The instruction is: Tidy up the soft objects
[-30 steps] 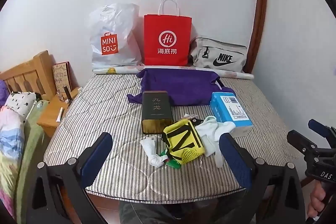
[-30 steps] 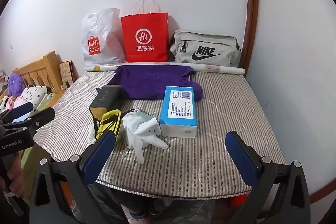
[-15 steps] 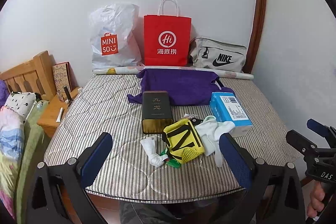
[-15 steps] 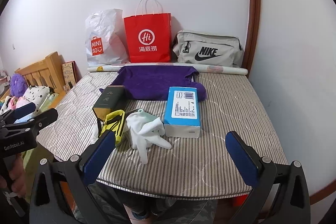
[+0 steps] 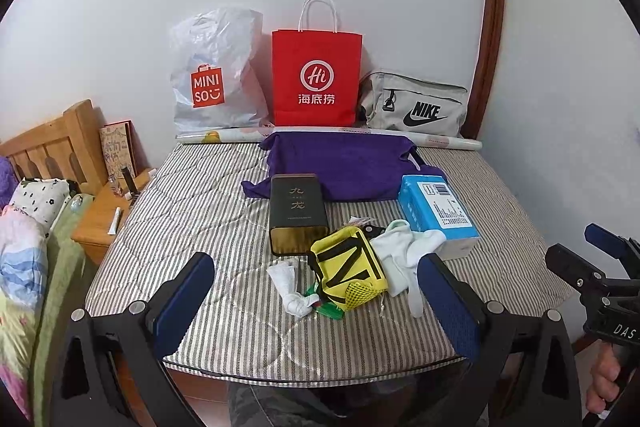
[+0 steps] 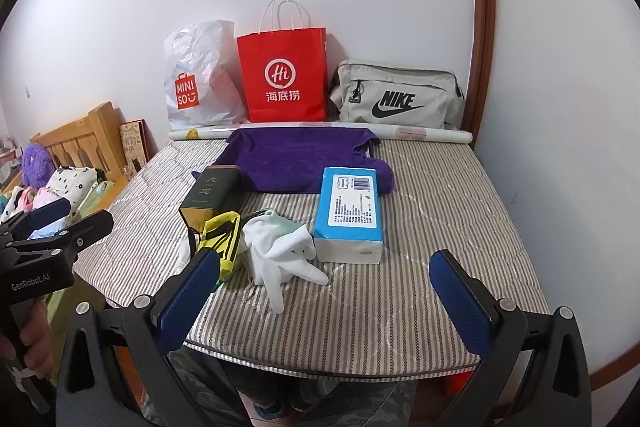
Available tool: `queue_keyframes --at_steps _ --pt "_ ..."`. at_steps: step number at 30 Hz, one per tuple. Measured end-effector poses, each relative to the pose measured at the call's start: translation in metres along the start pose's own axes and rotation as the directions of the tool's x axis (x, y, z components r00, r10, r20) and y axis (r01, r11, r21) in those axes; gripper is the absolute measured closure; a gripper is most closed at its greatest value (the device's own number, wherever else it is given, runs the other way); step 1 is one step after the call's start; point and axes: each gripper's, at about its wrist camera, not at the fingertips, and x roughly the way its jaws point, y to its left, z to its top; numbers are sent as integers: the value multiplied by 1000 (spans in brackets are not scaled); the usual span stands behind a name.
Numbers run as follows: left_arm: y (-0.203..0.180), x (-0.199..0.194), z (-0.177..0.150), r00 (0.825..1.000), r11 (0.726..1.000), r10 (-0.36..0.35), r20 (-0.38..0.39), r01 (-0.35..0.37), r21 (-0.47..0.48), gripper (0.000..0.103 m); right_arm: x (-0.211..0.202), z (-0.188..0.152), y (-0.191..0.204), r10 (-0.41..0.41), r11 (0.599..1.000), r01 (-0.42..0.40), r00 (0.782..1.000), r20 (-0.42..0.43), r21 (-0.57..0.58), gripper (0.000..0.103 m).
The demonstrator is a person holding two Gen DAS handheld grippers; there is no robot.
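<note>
On the striped mattress [image 5: 208,211] lie soft things: a purple cloth [image 5: 344,163] at the back, a yellow mesh pouch [image 5: 346,273], a pile of white socks [image 5: 404,251] and a small white rolled sock [image 5: 290,285]. The same cloth [image 6: 296,159], pouch [image 6: 220,239] and socks [image 6: 280,251] show in the right wrist view. My left gripper [image 5: 316,303] is open and empty, at the mattress front edge before the pouch. My right gripper [image 6: 324,299] is open and empty, just right of the socks.
A dark tea box [image 5: 296,211] and a blue-white carton [image 5: 438,211] lie beside the soft things. A Miniso plastic bag [image 5: 214,75], a red paper bag [image 5: 316,79], a grey Nike bag [image 5: 416,105] and a paper roll [image 5: 444,141] stand along the wall. A wooden nightstand [image 5: 100,215] is left.
The right gripper has moved slightly forward and to the left, so the mattress things sit a little lower and further right in its view. The left gripper has hardly moved.
</note>
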Motion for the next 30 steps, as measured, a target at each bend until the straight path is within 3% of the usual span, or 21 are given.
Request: queue_keyframes --at_steps 30 --pt "4 -4 1 1000 1000 0 3 0 -5 1 -1 0 -1 2 1000 -2 1000 1 5 0"
